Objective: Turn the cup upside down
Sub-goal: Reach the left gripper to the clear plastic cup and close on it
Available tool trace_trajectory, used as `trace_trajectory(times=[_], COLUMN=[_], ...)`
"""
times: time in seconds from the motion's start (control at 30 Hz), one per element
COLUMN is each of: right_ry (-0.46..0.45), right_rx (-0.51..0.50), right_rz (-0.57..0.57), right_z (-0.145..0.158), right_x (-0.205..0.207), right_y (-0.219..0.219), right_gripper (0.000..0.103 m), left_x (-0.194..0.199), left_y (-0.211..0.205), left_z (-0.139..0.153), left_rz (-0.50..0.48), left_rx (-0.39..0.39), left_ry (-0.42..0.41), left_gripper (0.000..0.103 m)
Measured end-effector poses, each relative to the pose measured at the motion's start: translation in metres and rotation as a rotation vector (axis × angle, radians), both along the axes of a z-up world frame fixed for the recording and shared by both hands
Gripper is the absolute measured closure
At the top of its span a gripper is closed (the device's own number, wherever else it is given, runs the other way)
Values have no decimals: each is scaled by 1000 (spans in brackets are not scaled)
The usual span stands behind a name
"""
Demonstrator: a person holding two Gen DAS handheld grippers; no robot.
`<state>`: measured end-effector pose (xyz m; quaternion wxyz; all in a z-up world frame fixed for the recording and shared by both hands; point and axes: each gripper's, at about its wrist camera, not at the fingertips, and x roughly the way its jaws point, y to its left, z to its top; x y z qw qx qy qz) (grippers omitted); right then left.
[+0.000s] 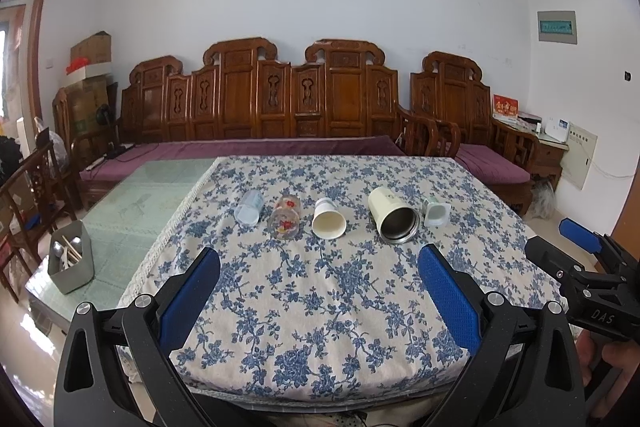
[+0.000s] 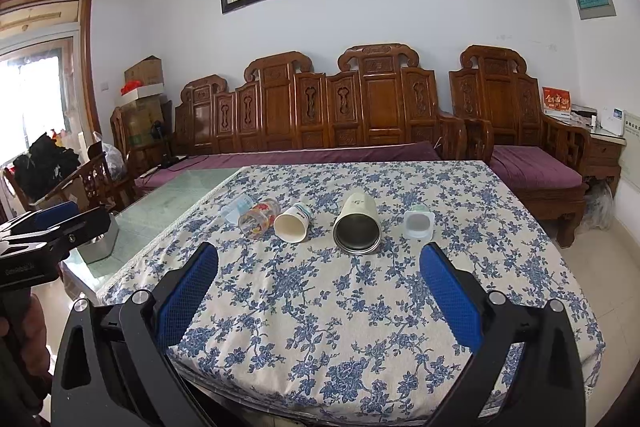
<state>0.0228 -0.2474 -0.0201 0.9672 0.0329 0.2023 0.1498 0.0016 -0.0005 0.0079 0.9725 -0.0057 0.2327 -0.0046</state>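
Several cups lie on their sides in a row on the floral tablecloth (image 1: 320, 299), mouths toward me: a pale blue plastic cup (image 1: 249, 207), a flowered glass (image 1: 285, 217), a white paper cup (image 1: 328, 219), a cream steel-lined tumbler (image 1: 393, 215) and a small pale square cup (image 1: 435, 213). They also show in the right wrist view: paper cup (image 2: 293, 222), tumbler (image 2: 357, 223), square cup (image 2: 418, 224), glass (image 2: 258, 218). My left gripper (image 1: 320, 267) is open and empty, short of the row. My right gripper (image 2: 319, 263) is open and empty, short of the tumbler.
A grey utensil holder (image 1: 71, 263) stands on the bare glass tabletop (image 1: 132, 203) at the left. A carved wooden bench with purple cushions (image 1: 260, 147) runs behind the table. The right gripper's body (image 1: 592, 267) shows at the left view's right edge.
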Motion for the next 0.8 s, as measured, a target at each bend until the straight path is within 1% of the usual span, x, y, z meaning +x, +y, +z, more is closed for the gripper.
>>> trace_trajectory(times=[0.07, 0.17, 0.37, 0.53, 0.8], right_ry=[7, 27, 66, 90, 146], right_rx=[-1, -1, -9, -8, -14], right_rz=[3, 14, 33, 59, 94], right_z=[-4, -12, -31, -44, -73], right_x=[4, 15, 48, 80, 134], right_y=[1, 3, 11, 21, 45], right_gripper=[2, 2, 2, 2, 2], left_x=[5, 18, 47, 76, 134], left_y=[2, 8, 22, 39, 69], left_z=[-4, -13, -34, -53, -86], left_rz=[0, -1, 8, 8, 45], left_rx=[-2, -6, 4, -14, -10], left_ry=[20, 71, 165, 266, 428], left_gripper=[8, 8, 8, 8, 8])
